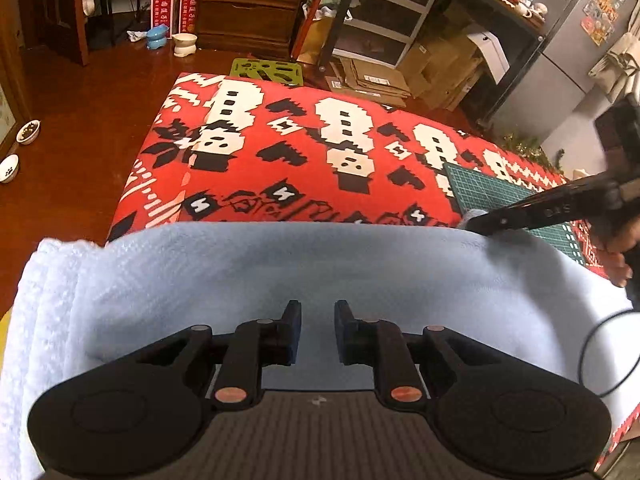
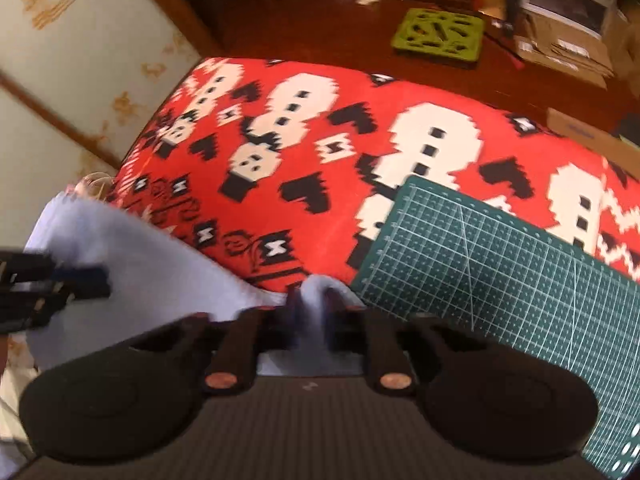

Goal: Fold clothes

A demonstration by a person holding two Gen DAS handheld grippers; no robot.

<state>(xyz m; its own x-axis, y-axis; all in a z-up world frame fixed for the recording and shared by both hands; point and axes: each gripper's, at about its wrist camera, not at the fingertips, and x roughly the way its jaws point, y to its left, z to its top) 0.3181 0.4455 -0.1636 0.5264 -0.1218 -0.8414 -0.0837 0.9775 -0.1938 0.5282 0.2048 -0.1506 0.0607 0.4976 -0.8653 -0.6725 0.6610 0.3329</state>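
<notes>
A light blue cloth lies folded along the near edge of a table covered with a red snowman blanket. My left gripper hovers just above the cloth, open, with nothing between its fingers. At the right of the left wrist view my right gripper pinches the cloth's far right corner. In the right wrist view a raised fold of the cloth sits between the fingers of the right gripper, which is shut on it. The left gripper shows blurred at the left, over the cloth.
A green cutting mat lies on the blanket just right of the cloth; it also shows as the cutting mat. On the floor beyond are a green plastic grid, pet bowls, cardboard boxes and a wooden dresser.
</notes>
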